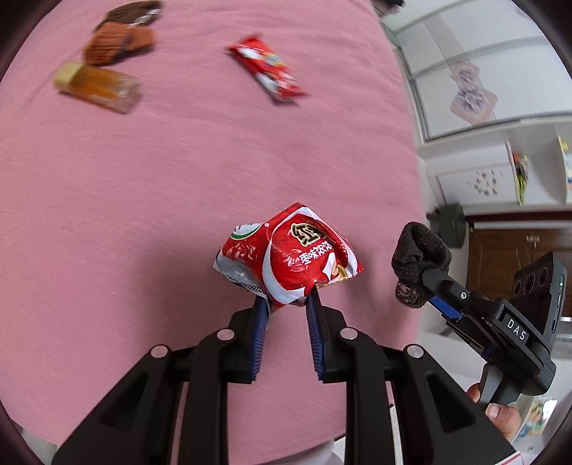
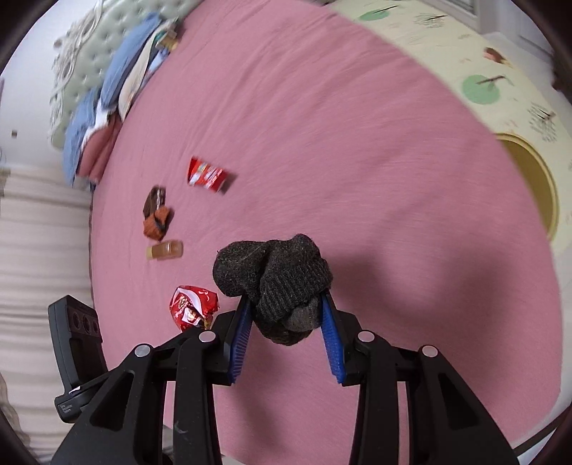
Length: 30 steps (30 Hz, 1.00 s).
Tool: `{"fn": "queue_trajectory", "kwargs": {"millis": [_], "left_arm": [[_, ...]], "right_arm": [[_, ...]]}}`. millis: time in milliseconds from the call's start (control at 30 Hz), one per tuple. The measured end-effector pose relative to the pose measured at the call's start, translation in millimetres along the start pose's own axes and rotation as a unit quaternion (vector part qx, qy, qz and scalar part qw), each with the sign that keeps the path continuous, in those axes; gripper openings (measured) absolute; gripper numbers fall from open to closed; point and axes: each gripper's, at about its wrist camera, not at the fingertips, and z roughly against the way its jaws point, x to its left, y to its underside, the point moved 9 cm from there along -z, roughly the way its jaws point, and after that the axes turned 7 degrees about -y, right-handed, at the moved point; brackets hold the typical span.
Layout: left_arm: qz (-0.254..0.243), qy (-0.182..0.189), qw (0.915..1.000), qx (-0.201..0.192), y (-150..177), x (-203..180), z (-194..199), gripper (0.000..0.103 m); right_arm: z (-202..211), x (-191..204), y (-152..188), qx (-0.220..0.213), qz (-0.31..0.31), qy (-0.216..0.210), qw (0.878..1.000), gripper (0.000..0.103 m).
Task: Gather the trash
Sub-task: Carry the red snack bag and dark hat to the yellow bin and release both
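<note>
My left gripper (image 1: 286, 298) is shut on a crumpled red snack bag (image 1: 289, 257) and holds it above the pink bed (image 1: 143, 196). The bag also shows in the right wrist view (image 2: 193, 306). My right gripper (image 2: 286, 300) is shut on a dark grey balled sock (image 2: 275, 279), also seen in the left wrist view (image 1: 418, 261) at the bed's right edge. On the bed lie a red wrapper (image 1: 268, 68), a brown wrapper (image 1: 132, 12), an orange-brown sock (image 1: 118, 44) and a clear bottle of amber liquid (image 1: 96, 87).
Folded blue and white bedding (image 2: 118, 89) is piled by a padded headboard (image 2: 82, 64) at the far left. A pale patterned sheet (image 2: 500, 82) borders the pink cover on the right. A white cabinet (image 1: 493, 89) stands beyond the bed.
</note>
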Motion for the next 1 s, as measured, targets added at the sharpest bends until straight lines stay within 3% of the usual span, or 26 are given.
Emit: {"fn": "queue_trajectory", "kwargs": {"millis": [300, 600, 1000], "left_arm": [[-0.071, 0.016, 0.9973, 0.010, 23.6, -113.0, -12.5, 0.022], [-0.115, 0.034, 0.9922, 0.033, 47.3, -237.6, -54.8, 0.022], [-0.176, 0.030, 0.9814, 0.070, 62.9, -357.9, -114.8, 0.022]], "right_arm": [[92.7, -72.0, -4.0, -0.065, -0.045, 0.003, 0.997, 0.036], [172.0, -157.6, -27.6, -0.104, -0.082, 0.009, 0.991, 0.036], [226.2, -250.0, -55.0, -0.134, -0.138, 0.006, 0.981, 0.037]]}}
